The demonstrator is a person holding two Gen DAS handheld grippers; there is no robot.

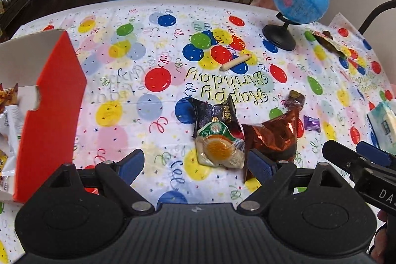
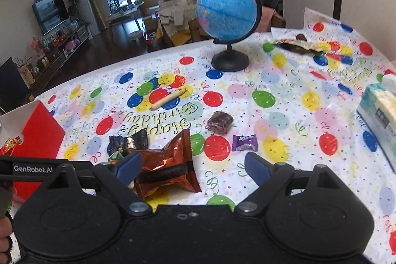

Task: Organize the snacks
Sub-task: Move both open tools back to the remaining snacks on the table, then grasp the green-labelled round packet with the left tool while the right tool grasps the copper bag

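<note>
- The left tongs [image 1: 196, 165] hung released over the surface [image 1: 128, 115], which was covered with a balloon-print birthday cloth; nothing was pressed between the blue pads [image 1: 132, 162].
- A clear packet with an orange-yellow centre [image 1: 220, 149] lay on the cloth just beyond the gap of the left tongs, partly on top of a black packet [image 1: 212, 113].
- A copper foil bag [image 1: 274, 135] lay just right of these two, its near edge at the right pad of the left tongs.
- The right tongs [image 2: 193, 168] also stood released, with the copper foil bag [image 2: 168, 165] beside their left pad and bare cloth across the rest of the gap.
- A small purple sweet [image 2: 244, 142] lay just beyond the right tongs' right pad, apart from it, and a dark red wrapped sweet [image 2: 220, 121] lay farther off.
- A thin sausage stick [image 1: 236, 62] lay alone toward the middle of the cloth.
- An open red box [image 1: 49, 103] stood at the left edge, with some snack wrappers showing inside.
- A blue globe on a black stand [image 2: 229, 14] stood at the far side, with a flat packet [image 2: 297, 45] to its right.
- A pack of tissues [image 2: 378, 113] sat at the right edge.
</note>
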